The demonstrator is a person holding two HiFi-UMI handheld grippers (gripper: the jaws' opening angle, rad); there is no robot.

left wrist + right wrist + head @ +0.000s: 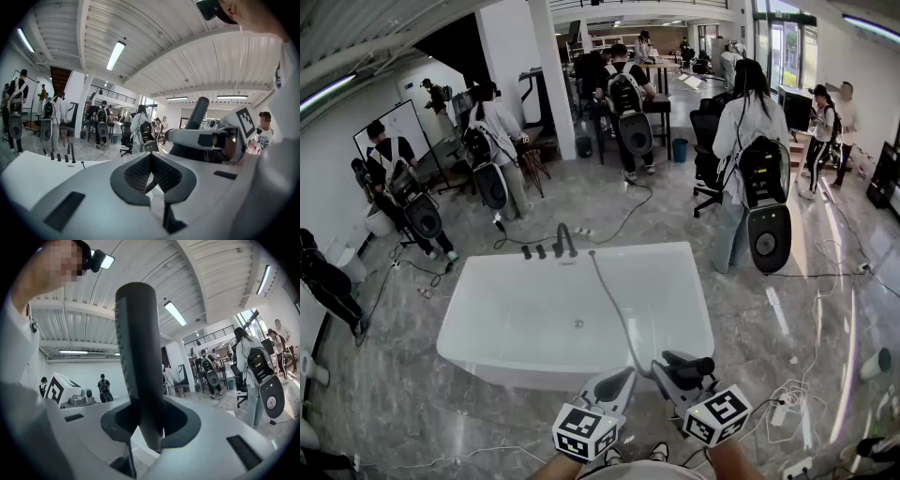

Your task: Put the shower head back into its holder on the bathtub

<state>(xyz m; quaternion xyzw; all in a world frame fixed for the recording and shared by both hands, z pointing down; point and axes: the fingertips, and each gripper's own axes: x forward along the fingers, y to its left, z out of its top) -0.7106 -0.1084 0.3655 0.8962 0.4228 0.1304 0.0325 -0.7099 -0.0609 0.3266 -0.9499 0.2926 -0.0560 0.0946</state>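
L gripper [617, 381] sits bottom centre of head view, just below the near wall of the white bathtub [534, 367]; in L gripper view its jaws [151, 177] are pressed together w/ nothing between them.

R gripper [677, 371] is just right of it, bottom centre-right, near the tub's near right corner; its fingers are clamped on the dark, stick-shaped shower head [692, 367]; in R gripper view the head [138, 357] stands up through the jaws [143, 423] to the upper centre of frame, ribbed face to the left; in L gripper view the same head [199, 111] pokes up at mid-right above the R gripper [206, 138].

Grey hose [617, 309] runs from the head up over the tub's right half to the far rim, ending just right of the dark faucet [564, 240]; the holder itself is too small to make out.

Shower head is thus in the grip, at the near side of the tub, well apart from the faucet end.
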